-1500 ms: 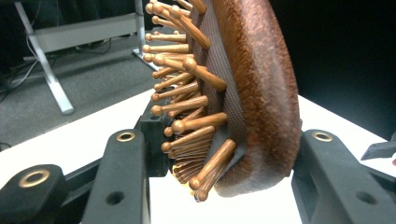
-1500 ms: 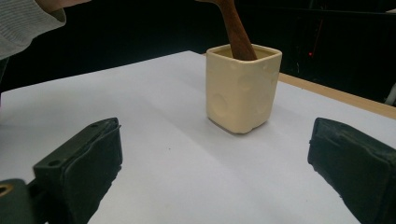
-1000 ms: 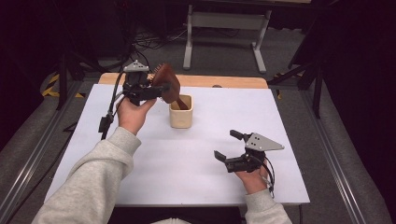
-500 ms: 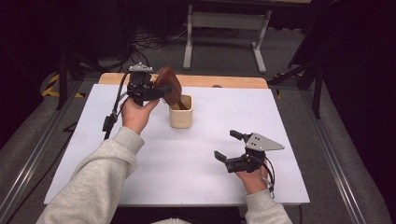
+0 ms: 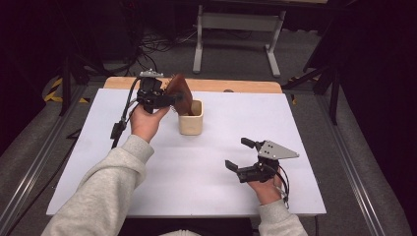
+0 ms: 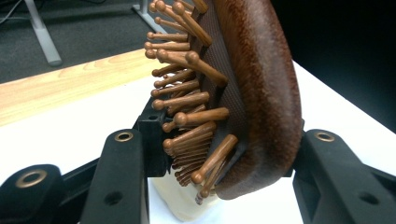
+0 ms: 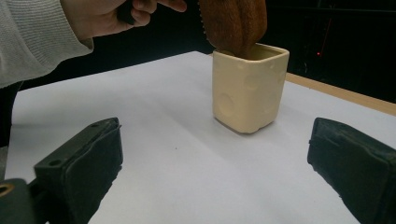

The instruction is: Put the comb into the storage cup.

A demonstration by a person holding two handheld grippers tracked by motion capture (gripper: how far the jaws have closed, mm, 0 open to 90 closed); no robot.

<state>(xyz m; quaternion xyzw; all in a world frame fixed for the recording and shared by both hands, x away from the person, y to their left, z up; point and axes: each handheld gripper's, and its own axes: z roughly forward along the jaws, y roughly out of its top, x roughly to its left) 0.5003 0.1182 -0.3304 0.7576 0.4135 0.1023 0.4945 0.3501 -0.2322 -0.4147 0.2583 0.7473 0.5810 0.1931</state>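
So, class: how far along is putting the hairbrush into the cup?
Done: the left tongs grip the wooden hairbrush by its head, and its lower end is inside the cream cup. In hand: lowering it in. Left: letting go. The right tongs rest open on the white table, holding nothing.

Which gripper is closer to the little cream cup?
Left. The left gripper holds the wooden hairbrush right over the cream cup. The right gripper rests open on the table, well away from it.

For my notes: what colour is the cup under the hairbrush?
Cream cup; the right gripper view shows it best.
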